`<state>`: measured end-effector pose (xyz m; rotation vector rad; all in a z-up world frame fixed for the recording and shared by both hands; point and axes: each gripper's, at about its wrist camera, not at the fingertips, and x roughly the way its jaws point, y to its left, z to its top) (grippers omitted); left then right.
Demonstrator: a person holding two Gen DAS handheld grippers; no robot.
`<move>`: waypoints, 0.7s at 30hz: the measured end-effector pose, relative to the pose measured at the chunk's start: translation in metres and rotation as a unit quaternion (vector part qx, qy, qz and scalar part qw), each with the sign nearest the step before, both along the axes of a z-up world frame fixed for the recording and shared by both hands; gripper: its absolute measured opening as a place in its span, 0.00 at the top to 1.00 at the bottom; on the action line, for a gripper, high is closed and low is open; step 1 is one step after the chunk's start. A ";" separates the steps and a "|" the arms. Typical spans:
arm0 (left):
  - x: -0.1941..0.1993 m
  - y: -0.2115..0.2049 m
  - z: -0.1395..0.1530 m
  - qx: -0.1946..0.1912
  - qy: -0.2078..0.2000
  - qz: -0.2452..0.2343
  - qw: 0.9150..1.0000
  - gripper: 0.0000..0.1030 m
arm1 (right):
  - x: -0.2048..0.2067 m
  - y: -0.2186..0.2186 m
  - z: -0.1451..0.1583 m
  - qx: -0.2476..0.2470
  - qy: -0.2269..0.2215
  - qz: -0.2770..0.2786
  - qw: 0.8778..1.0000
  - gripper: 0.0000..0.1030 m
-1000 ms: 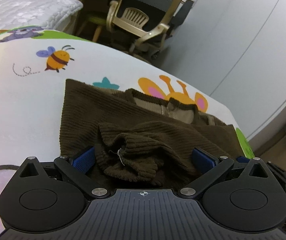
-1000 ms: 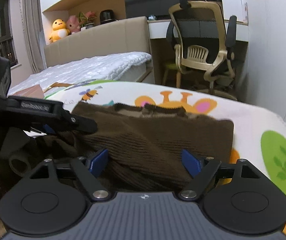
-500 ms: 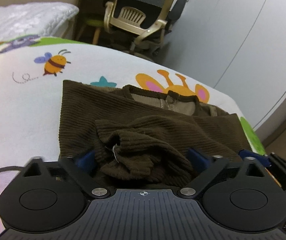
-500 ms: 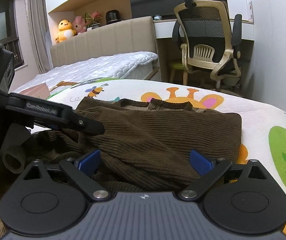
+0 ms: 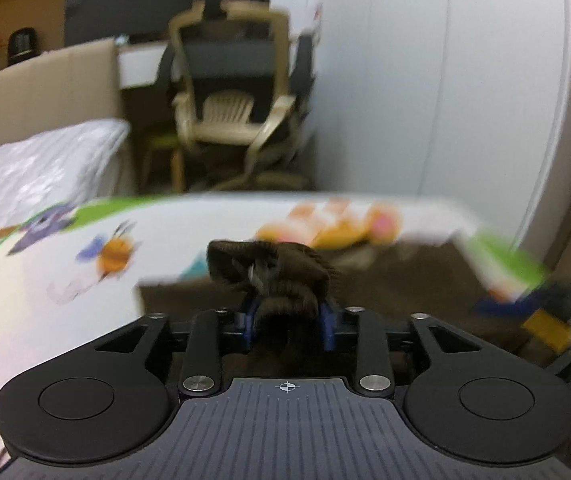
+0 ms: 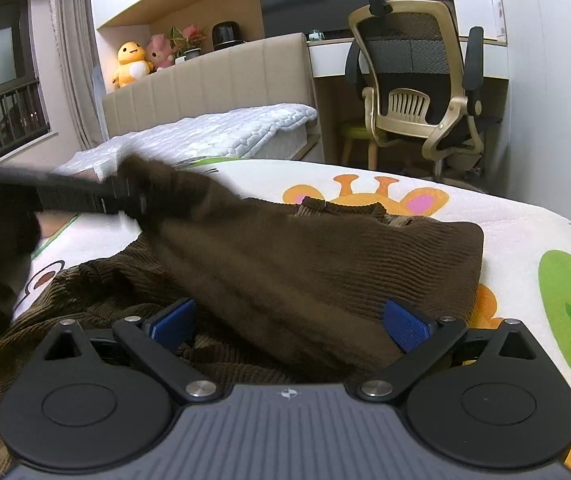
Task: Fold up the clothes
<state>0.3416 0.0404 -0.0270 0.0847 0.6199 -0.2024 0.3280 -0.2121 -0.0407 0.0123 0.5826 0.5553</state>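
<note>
A brown corduroy garment (image 6: 325, 264) lies spread on a cartoon-print mat (image 6: 525, 232), its collar (image 6: 341, 208) toward the far side. My left gripper (image 5: 287, 316) has its jaws closing, and the blue pads pinch a bunched fold of the garment (image 5: 273, 268) that is raised off the mat. In the right wrist view, the left gripper (image 6: 125, 200) shows as a blurred dark bar at the left, pulling the cloth up into a peak. My right gripper (image 6: 289, 320) stands wide open just over the garment's near part, its pads (image 6: 173, 320) apart from the cloth.
An office chair (image 6: 413, 92) stands beyond the mat's far edge beside a desk. A bed (image 6: 213, 136) with a white quilt is at the back left, plush toys (image 6: 133, 60) on its headboard ledge. White wardrobe doors (image 5: 445, 80) are on the right.
The left jaws have closed from wide open onto the bunched brown fold and lifted it, the wrist rolling. The right jaws have widened slightly; that hand has stayed put.
</note>
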 end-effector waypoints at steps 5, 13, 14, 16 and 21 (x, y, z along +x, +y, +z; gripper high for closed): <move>0.000 0.021 -0.002 0.044 0.008 0.042 0.998 0.36 | 0.000 0.000 0.000 0.000 0.005 -0.001 1.000 0.02; -0.007 0.022 0.023 -0.057 0.011 -0.001 0.998 0.38 | 0.004 0.003 -0.003 -0.014 0.016 -0.010 1.000 0.00; -0.006 0.019 0.020 -0.073 0.018 -0.013 0.997 0.38 | 0.003 0.005 -0.003 -0.022 0.015 -0.010 1.000 0.00; -0.002 0.011 0.008 -0.075 0.035 -0.029 0.996 0.38 | 0.002 0.010 -0.003 -0.038 0.012 -0.011 0.999 0.00; -0.002 0.007 -0.024 -0.068 0.060 -0.038 0.995 0.38 | -0.002 0.023 -0.003 -0.084 0.006 -0.013 0.996 0.00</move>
